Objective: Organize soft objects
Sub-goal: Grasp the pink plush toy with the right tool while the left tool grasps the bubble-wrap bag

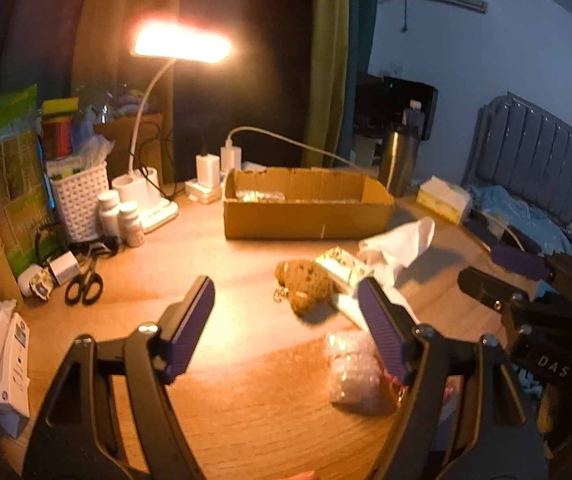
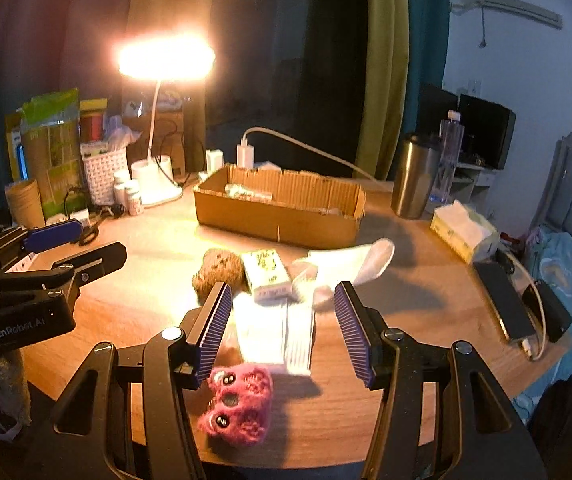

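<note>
From the left wrist, the left gripper [image 1: 286, 312] was seen with fingers spread and empty above the counter [image 1: 214, 392]; a brown plush toy [image 1: 306, 286] lay just ahead, a clear bag [image 1: 352, 376] nearer, and a cardboard box [image 1: 306, 216] farther back

From the right wrist, the right gripper [image 2: 282, 320] was likewise released, nothing held; white socks [image 2: 346, 266] and a pink plush toy [image 2: 236, 404] lay beneath it. The approach to a first pick seemed in hand; a descent and closure on one soft item would be called for next

Pink plush [image 2: 236, 410], socks [image 2: 342, 270] on table [image 2: 406, 280]
</note>
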### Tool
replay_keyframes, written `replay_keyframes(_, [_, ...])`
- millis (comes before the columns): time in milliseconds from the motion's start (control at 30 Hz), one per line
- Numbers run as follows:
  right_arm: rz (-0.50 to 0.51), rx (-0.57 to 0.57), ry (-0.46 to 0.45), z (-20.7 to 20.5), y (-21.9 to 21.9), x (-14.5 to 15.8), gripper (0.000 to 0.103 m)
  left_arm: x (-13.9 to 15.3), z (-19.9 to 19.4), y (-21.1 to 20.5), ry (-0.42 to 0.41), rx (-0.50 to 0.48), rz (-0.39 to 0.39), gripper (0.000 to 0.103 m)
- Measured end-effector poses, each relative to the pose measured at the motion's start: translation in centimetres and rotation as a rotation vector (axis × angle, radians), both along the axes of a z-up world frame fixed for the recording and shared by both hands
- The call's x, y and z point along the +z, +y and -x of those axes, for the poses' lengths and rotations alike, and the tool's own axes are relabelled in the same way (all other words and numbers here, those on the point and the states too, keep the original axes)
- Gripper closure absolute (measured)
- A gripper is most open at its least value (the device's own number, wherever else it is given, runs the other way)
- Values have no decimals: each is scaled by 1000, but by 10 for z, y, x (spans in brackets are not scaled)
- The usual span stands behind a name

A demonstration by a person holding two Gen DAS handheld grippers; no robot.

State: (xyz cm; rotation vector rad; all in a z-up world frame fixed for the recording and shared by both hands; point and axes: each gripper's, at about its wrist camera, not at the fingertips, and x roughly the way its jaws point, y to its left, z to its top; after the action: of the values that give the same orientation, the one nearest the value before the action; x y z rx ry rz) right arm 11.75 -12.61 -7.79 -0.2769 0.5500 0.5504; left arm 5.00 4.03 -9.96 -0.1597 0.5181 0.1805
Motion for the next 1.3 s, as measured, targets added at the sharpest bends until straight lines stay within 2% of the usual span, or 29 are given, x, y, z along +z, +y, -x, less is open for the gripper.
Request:
replay_keyframes(333, [48, 29, 92, 3, 2, -41, 46, -35, -5, -9, 80, -33, -1, 28])
replay_keyframes(433, [45, 47, 145, 0, 2, -53, 46, -44, -9, -9, 106, -38, 7, 28])
replay_keyframes(667, [46, 81, 214, -1, 0, -69, 46, -54, -15, -16, 139, -78, 25, 28])
replay_keyframes(800, [75, 95, 230, -1, 1, -77, 58, -51, -22, -26, 137, -115, 3, 28])
replay_keyframes(1000, [71, 86, 239, -6, -6, -83, 67, -57, -35, -35, 180, -146, -2, 28])
replay_keyframes(1300, [17, 47, 207, -14, -32, -72, 70, -72, -55, -55, 260, -173, -31, 28])
